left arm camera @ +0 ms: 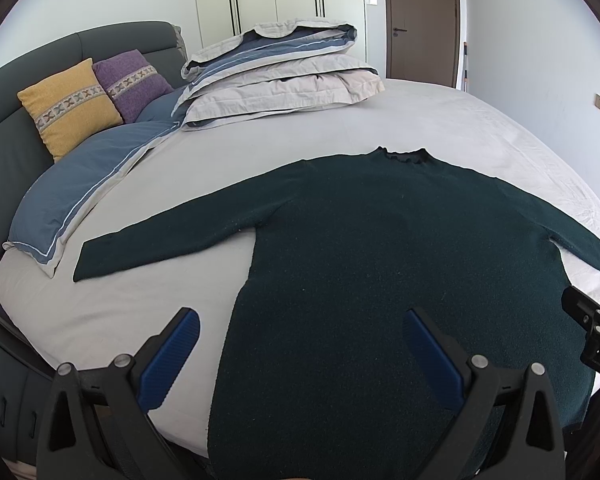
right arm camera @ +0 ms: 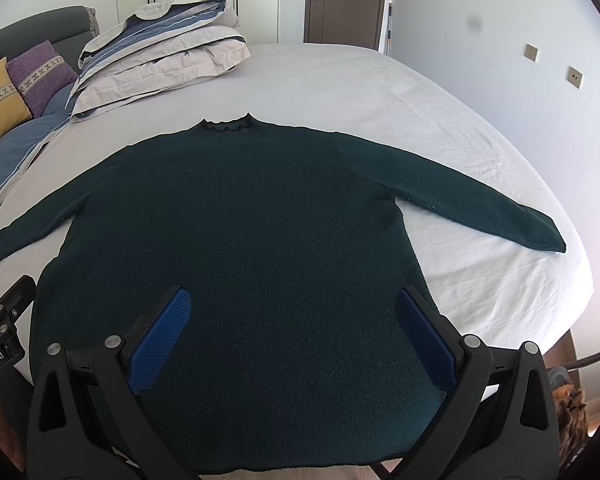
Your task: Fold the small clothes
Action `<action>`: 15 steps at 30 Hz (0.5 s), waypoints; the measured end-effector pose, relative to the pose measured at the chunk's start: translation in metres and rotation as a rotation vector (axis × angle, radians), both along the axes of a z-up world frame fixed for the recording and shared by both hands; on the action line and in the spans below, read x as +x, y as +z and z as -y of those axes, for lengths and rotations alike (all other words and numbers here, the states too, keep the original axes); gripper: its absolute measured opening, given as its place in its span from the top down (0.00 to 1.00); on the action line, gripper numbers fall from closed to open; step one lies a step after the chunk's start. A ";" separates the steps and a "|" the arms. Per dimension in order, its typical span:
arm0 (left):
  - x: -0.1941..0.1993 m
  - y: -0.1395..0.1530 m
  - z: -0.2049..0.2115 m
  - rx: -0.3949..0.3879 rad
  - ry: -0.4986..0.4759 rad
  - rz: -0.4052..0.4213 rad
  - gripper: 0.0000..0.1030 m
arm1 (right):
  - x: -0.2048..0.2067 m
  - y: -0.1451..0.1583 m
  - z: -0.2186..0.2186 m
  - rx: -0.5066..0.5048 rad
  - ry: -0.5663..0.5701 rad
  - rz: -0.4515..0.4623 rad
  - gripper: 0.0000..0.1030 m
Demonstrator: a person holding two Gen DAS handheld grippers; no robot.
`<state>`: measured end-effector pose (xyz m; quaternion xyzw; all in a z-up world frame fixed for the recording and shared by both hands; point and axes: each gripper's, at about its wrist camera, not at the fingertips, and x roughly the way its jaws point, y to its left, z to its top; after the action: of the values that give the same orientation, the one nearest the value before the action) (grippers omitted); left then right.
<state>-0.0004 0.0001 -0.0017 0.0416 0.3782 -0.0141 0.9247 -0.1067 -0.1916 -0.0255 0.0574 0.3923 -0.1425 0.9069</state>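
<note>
A dark green long-sleeved sweater [left arm camera: 380,240] lies flat on the bed, collar away from me, both sleeves spread out sideways; it also shows in the right wrist view [right arm camera: 240,220]. My left gripper [left arm camera: 302,320] is open and empty above the sweater's lower left edge. My right gripper [right arm camera: 294,298] is open and empty above the sweater's lower right part. The sweater's hem lies at the bed's near edge, partly hidden by the gripper bodies.
The bed has a pale grey sheet [right arm camera: 380,92]. A folded duvet [left arm camera: 280,76] lies at the far side. Yellow [left arm camera: 70,108] and purple [left arm camera: 134,80] cushions and a blue pillow [left arm camera: 84,192] lie by the headboard at left. The bed's right edge [right arm camera: 580,280] drops off.
</note>
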 end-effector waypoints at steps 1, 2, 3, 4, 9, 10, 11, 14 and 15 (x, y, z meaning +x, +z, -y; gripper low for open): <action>0.000 0.000 0.000 -0.001 0.000 0.000 0.00 | 0.000 0.000 0.000 0.000 -0.001 -0.001 0.00; 0.000 0.000 0.000 -0.001 0.000 -0.001 0.00 | 0.000 -0.001 0.001 0.001 0.000 -0.001 0.00; 0.000 0.001 0.001 -0.001 0.000 -0.001 0.00 | 0.000 -0.002 0.001 0.001 0.000 -0.001 0.00; 0.000 0.001 0.001 -0.001 -0.001 -0.001 0.00 | 0.000 -0.001 0.001 0.000 -0.001 -0.001 0.00; 0.000 0.001 0.002 -0.001 0.000 -0.002 0.00 | 0.000 -0.011 -0.003 -0.002 0.002 -0.003 0.00; 0.000 0.001 0.002 -0.001 0.000 -0.002 0.00 | 0.001 -0.011 -0.003 -0.002 0.002 -0.003 0.00; 0.001 0.001 0.002 -0.001 0.000 -0.002 0.00 | 0.001 -0.011 -0.003 -0.003 0.001 -0.003 0.00; 0.001 0.001 0.002 -0.001 0.000 -0.002 0.00 | 0.001 -0.011 -0.003 -0.001 0.001 -0.004 0.00; 0.001 0.001 0.002 -0.001 -0.001 -0.003 0.00 | 0.001 -0.011 -0.003 -0.002 0.001 -0.005 0.00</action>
<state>0.0002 -0.0015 -0.0009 0.0411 0.3794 -0.0147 0.9242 -0.1058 -0.1883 -0.0368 0.0562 0.3944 -0.1426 0.9061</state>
